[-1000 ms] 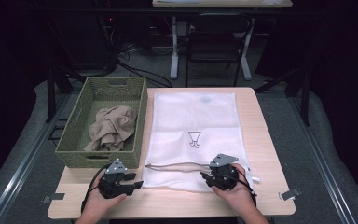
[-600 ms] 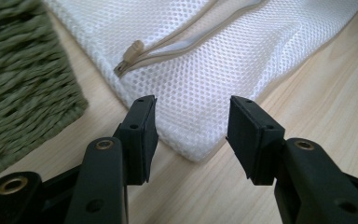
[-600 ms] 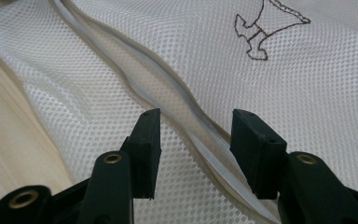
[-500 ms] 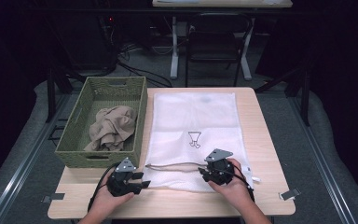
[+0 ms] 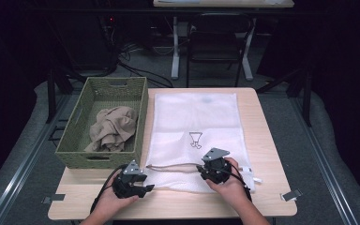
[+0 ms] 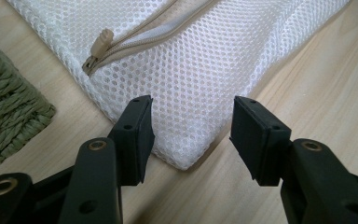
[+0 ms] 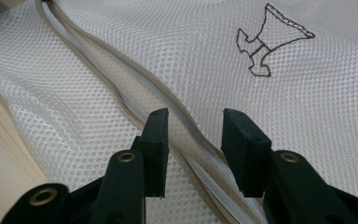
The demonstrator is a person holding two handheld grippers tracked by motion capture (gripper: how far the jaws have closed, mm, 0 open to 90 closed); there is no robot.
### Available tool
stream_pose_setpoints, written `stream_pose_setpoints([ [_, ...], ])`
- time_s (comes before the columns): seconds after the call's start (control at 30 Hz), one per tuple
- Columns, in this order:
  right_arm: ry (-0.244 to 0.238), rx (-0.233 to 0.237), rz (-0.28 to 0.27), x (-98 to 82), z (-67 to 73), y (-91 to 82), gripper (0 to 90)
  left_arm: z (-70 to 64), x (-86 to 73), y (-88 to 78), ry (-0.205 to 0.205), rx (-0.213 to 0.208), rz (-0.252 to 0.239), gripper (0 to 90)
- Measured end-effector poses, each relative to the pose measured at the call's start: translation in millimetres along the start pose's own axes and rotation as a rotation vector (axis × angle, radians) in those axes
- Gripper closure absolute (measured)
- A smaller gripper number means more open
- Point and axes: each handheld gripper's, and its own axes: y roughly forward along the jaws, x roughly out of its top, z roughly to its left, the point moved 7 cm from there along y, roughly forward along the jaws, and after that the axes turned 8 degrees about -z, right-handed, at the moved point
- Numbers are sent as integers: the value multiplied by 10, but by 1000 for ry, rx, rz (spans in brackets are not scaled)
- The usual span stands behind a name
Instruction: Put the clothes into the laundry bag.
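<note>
A white mesh laundry bag lies flat on the table, a small dark emblem stitched on it. Its beige zipper runs along the near end and gapes in the right gripper view. My left gripper is open at the bag's near left corner. That corner lies between the jaws, untouched by the pads, and the jaws have just been opening. The zipper pull sits beyond them. My right gripper hovers open over the zipper, its jaws just closing, nothing pressed between them.
A green woven basket stands left of the bag with a crumpled tan cloth inside. Its corner is close to my left gripper. Bare wood runs along the table's front edge. A chair and a table stand behind.
My left gripper has slid right, up to the bag's corner. The right gripper has stayed over the zipper.
</note>
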Motion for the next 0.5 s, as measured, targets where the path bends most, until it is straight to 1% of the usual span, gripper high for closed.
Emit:
stream_pose_setpoints([
  [0.17, 0, 3, 10, -5, 4, 30, 630, 10, -7, 8, -11, -6, -2, 473],
  [0.5, -14, 2, 29, -10, 14, 122, 625, 9, -11, 16, -8, -10, -2, 468],
])
